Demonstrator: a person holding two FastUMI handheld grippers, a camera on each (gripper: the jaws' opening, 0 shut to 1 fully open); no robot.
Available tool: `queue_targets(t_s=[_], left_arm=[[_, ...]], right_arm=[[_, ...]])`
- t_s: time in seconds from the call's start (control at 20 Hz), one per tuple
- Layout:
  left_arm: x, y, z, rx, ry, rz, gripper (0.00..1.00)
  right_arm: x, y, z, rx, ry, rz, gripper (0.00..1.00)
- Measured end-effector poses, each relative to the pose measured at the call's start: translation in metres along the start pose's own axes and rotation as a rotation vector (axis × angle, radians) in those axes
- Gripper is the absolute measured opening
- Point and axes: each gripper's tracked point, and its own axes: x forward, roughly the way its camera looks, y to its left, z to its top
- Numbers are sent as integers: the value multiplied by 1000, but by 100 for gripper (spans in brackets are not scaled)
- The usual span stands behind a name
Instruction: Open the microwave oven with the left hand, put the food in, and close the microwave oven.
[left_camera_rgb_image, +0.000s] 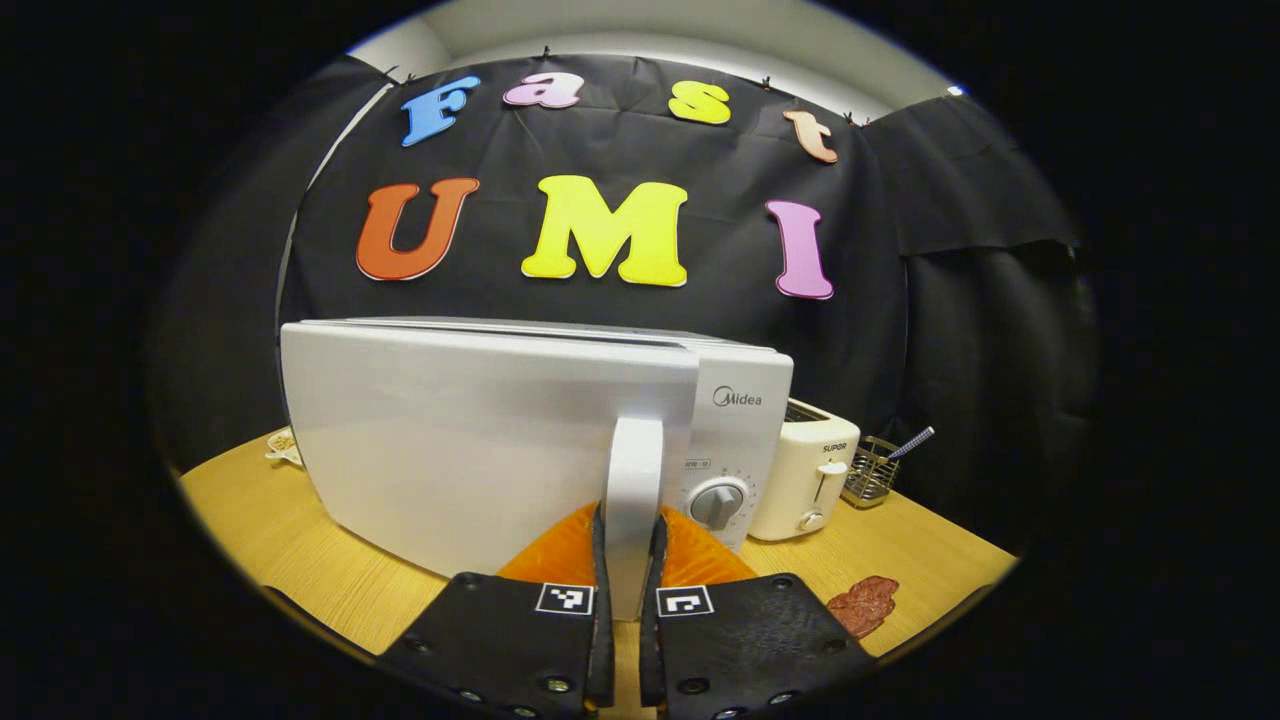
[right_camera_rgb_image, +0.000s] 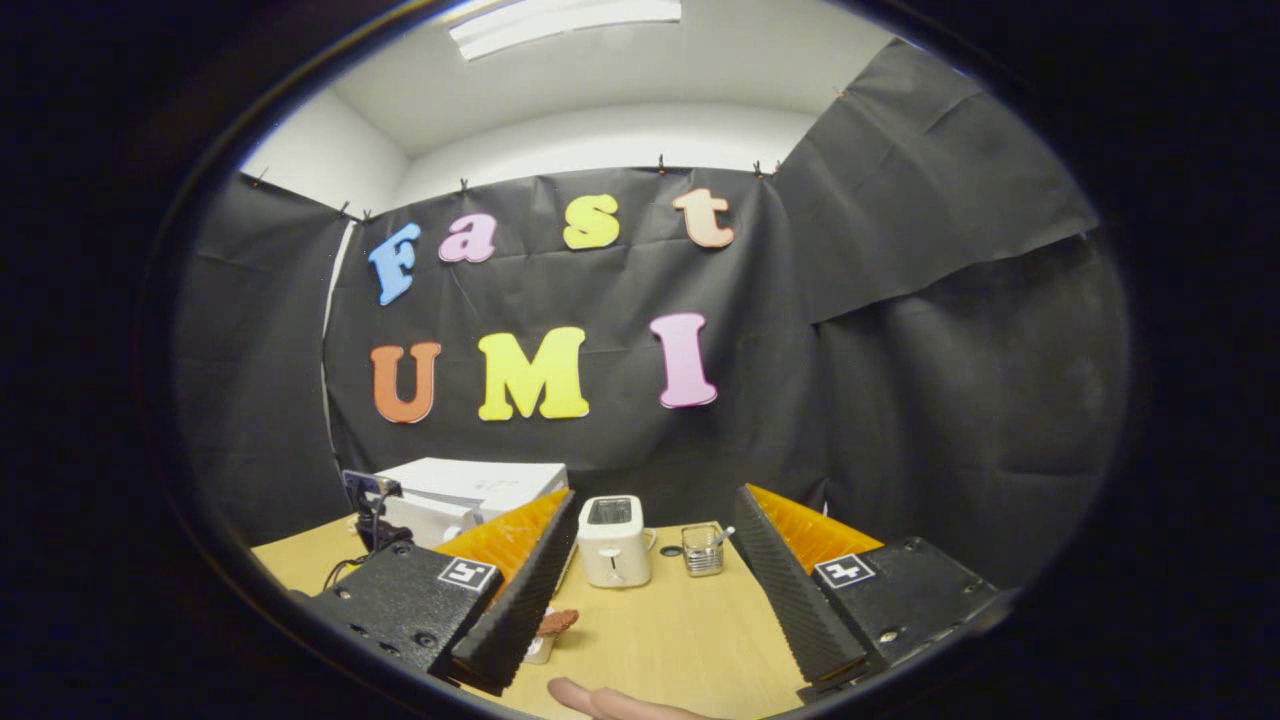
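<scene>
At desk centre, left gripper (left_camera_rgb_image: 630, 560) jaws pinching the stiff vertical handle (left_camera_rgb_image: 633, 480) of the shut microwave (left_camera_rgb_image: 480, 430); right gripper (right_camera_rgb_image: 650, 590) jaws spread; food (left_camera_rgb_image: 862, 603) lying beside, probably soft, best lifted gently at edges.

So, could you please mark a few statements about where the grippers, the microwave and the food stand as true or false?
1. The left gripper is shut on the microwave's door handle. True.
2. The right gripper holds the food. False: its jaws are wide apart and empty, and the reddish-brown piece of food lies on the wooden table.
3. A white toaster stands beside the microwave, on its control-knob side. True.
4. The microwave door is swung fully open. False: the interior isn't visible; the door looks closed or barely moved.
5. A small wire rack sits next to the toaster. True.
</scene>
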Motion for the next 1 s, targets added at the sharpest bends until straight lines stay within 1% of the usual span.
queue_targets(t_s=[0.1,0.15,0.2,0.25,0.3,0.45,0.55,0.6,0.8,0.85,0.9,0.95,1.0], left_arm=[[-25,7,0,30,-21,5,8],[-36,12,-1,31,-28,10,9],[-47,18,-4,27,-25,16,8],[-59,23,-4,23,-32,19,8],[-72,27,-7,26,-23,17,8],[-107,51,-8,25,-34,16,8],[-131,71,-9,15,-42,35,10],[-141,80,-10,16,-46,45,14],[-184,126,-10,7,-59,103,14],[-194,141,-10,-3,-59,112,22],[-203,152,-9,-23,-65,116,22],[-214,160,-11,-39,-59,110,16],[-223,171,-15,-45,-44,115,26]], right_arm=[[-3,0,-3,11,6,-5,89],[-4,0,-3,13,7,-7,100],[-6,1,-4,14,10,-10,100],[-9,3,-4,17,12,-9,89],[-12,7,-5,19,15,-5,100],[-25,17,-5,11,4,1,100],[-33,30,-7,-5,-3,16,100],[-36,37,-9,-10,-2,26,90],[-40,64,-20,-22,17,74,90],[-39,71,-23,-25,23,85,90],[-38,77,-27,-30,30,96,89],[-37,84,-30,-33,34,105,90],[-35,89,-34,-37,40,113,90]])
